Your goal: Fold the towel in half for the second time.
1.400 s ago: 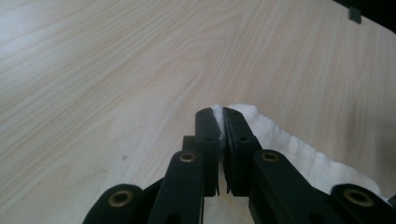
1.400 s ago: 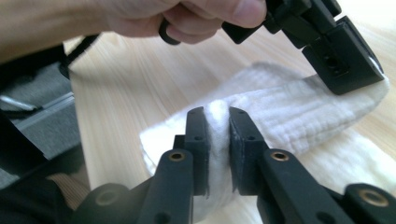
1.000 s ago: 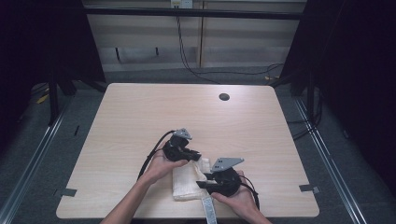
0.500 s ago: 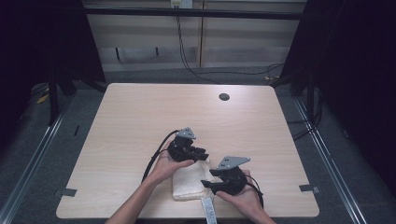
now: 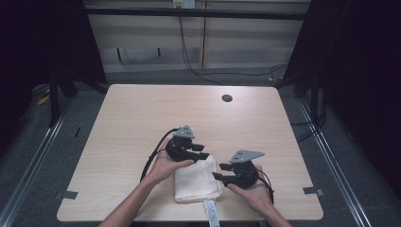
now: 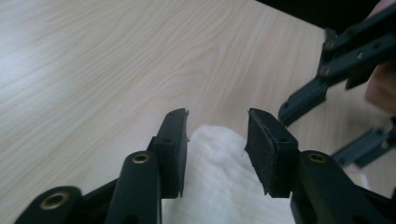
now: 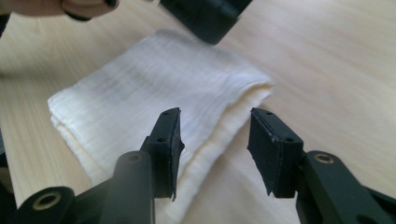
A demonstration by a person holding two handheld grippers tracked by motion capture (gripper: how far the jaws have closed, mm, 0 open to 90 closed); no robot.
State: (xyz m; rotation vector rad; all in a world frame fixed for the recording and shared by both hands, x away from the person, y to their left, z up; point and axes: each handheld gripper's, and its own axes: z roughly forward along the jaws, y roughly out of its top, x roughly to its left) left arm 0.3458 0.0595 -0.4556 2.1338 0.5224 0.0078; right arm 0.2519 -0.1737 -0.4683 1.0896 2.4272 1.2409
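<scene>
A folded white cloth [image 5: 196,179] lies flat on the wooden table [image 5: 142,118] near its front edge. My left gripper [image 5: 202,152] hovers at the cloth's far corner. Its jaws have just been opening and stand apart, with the cloth's corner [image 6: 219,186] below the gap and no pad pressing on it. My right gripper [image 5: 218,171] is at the cloth's right edge. Its jaws have just been closing a little but stay apart above the folded edge [image 7: 154,88]. In the left gripper view, the right gripper [image 6: 336,60] shows at the right.
A round cable hole [image 5: 227,98] sits in the far part of the table. A white strip [image 5: 211,215] hangs over the front edge below the cloth. Metal rails run along the floor on both sides, and cables hang behind the table.
The left jaws have opened wider over the cloth's far corner. The right gripper has shifted to the right, to the cloth's right edge. The cloth now lies flat.
</scene>
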